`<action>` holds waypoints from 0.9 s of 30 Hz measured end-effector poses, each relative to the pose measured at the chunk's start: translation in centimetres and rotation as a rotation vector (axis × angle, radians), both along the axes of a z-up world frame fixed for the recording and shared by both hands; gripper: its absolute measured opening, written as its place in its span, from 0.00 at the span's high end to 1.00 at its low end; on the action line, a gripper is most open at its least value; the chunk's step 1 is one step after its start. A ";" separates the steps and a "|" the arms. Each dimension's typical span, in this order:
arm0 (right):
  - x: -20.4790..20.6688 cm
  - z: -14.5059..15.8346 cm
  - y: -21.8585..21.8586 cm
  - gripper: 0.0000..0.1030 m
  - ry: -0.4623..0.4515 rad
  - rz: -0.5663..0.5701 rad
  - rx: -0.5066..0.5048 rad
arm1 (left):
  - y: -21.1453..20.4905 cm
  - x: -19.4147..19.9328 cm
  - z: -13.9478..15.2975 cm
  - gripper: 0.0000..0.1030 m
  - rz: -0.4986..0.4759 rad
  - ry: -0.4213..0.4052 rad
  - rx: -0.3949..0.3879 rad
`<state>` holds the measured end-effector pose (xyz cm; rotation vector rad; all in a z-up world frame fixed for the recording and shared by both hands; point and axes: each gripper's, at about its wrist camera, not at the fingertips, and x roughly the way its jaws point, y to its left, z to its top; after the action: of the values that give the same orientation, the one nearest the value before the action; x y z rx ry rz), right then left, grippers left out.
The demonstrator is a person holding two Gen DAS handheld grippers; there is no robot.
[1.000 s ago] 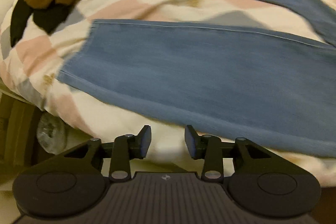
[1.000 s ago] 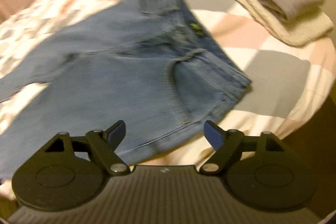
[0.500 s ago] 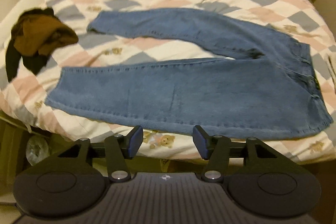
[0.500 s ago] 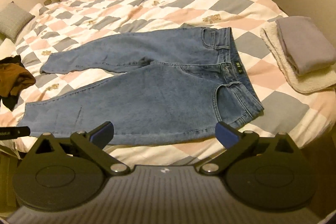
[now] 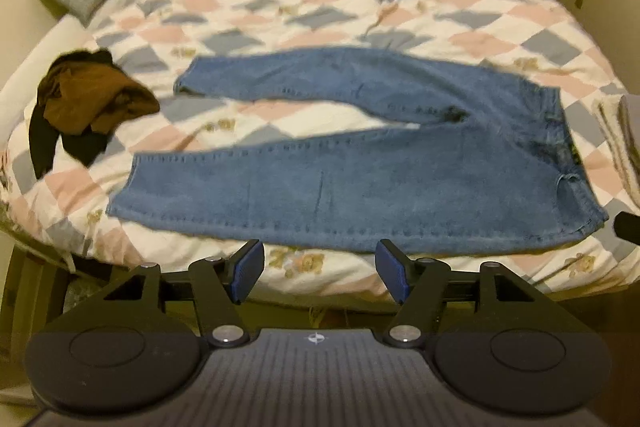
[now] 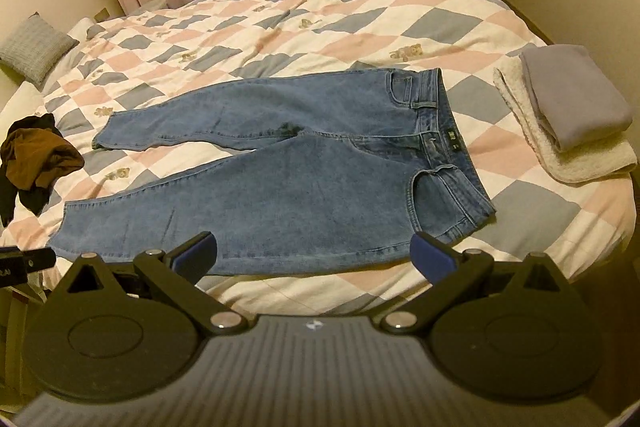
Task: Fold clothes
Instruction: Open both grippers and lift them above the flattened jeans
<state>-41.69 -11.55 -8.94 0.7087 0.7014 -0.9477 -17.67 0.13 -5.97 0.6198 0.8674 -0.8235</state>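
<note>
Flanking the jeans [image 6: 288, 183]: brown clothes [image 6: 36, 159], folded towels [image 6: 572, 119].

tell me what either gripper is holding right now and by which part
Nothing is held. The left gripper and right gripper are both open, short of the jeans lying flat on the bed.

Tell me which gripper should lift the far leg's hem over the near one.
Left, probably. The left gripper is open and faces the hem end of the jeans; the right gripper, also open, sits nearer the waistband.
</note>
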 end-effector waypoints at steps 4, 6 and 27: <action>0.0 0.3 0.9 0.01 0.002 0.018 -0.003 | 0.8 -0.6 0.7 0.30 -0.004 -0.024 -0.001; 0.1 0.4 1.3 0.01 0.004 0.027 -0.003 | 1.0 -0.8 0.9 0.30 -0.002 -0.025 0.001; 1.5 0.4 0.9 0.01 0.028 0.088 -0.010 | 0.9 -0.7 1.4 0.29 -0.005 -0.011 -0.049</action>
<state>-40.22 -10.65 -8.53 0.6521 0.7463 -0.8809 -18.42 0.98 -4.58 0.5830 0.8336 -0.8423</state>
